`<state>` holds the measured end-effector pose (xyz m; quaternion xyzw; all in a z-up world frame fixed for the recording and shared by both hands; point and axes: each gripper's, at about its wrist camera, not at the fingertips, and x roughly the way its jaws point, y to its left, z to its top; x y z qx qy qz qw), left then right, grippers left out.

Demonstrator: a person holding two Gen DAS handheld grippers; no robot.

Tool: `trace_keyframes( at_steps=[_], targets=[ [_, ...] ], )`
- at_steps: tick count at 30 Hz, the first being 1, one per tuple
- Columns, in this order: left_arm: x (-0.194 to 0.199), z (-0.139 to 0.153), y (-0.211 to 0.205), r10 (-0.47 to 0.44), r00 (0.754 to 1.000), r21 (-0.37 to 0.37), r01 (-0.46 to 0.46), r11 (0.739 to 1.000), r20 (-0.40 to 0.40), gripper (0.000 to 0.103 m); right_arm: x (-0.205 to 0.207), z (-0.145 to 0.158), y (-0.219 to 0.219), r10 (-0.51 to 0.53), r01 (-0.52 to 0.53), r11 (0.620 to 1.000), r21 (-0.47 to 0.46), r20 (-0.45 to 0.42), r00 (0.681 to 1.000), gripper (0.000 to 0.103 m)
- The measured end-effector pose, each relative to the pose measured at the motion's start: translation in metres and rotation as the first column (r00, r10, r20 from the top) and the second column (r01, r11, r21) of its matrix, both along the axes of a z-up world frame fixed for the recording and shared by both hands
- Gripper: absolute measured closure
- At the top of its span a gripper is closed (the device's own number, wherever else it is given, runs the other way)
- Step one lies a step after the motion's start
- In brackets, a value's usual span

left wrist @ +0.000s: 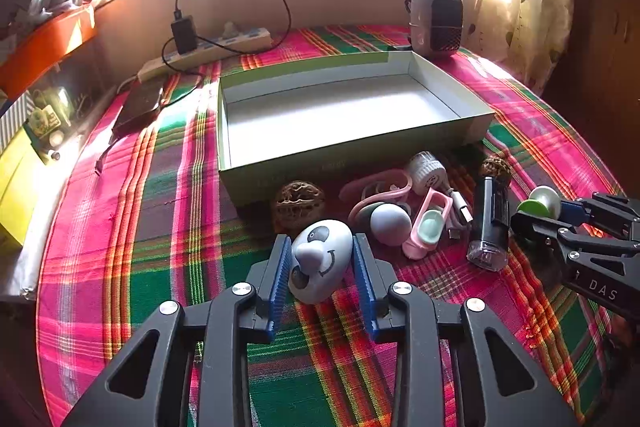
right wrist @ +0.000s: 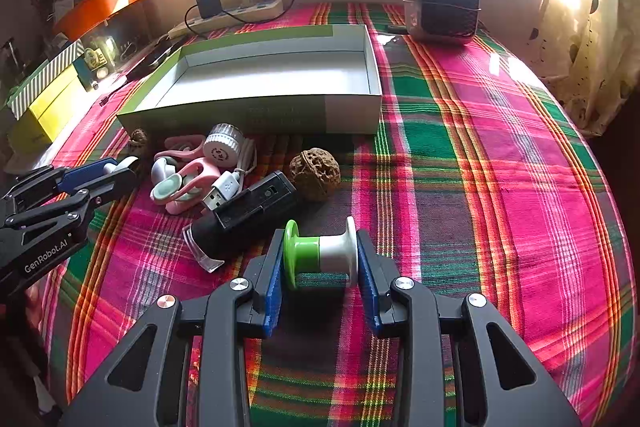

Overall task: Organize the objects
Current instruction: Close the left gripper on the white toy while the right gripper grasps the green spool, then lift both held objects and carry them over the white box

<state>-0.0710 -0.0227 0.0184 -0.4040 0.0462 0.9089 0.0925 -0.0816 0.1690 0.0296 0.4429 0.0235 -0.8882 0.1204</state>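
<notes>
Left wrist: left hand-held gripper (left wrist: 322, 259) clamps panda egg (left wrist: 320, 259), walnut (left wrist: 298, 205) & box (left wrist: 340, 115) ahead.

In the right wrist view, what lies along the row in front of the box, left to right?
Left gripper → pink clip → USB plug → black device → walnut.

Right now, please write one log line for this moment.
left gripper: around grey panda-face egg toy | right gripper: shut on green-white spool | open cardboard box: empty
</notes>
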Motion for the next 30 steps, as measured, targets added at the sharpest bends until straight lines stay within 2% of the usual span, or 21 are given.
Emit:
trace_keyframes(
  at_steps=[3,19,30],
  targets=[
    [0.003,0.001,0.001,0.004,1.0,-0.003,-0.004,1.0,-0.011,0.077,0.001,0.0,0.0,0.002,-0.002,1.0,0.0,0.001,1.0,0.069],
    [0.009,0.004,0.001,0.015,1.0,0.022,-0.015,1.0,-0.01,0.078,0.004,0.003,-0.004,0.025,-0.025,1.0,-0.012,-0.006,1.0,0.07],
    [0.012,0.028,0.002,0.009,0.999,0.055,-0.006,0.998,-0.045,0.078,0.002,0.026,-0.008,0.059,-0.06,0.998,-0.023,-0.05,0.997,0.07]
  ],
)
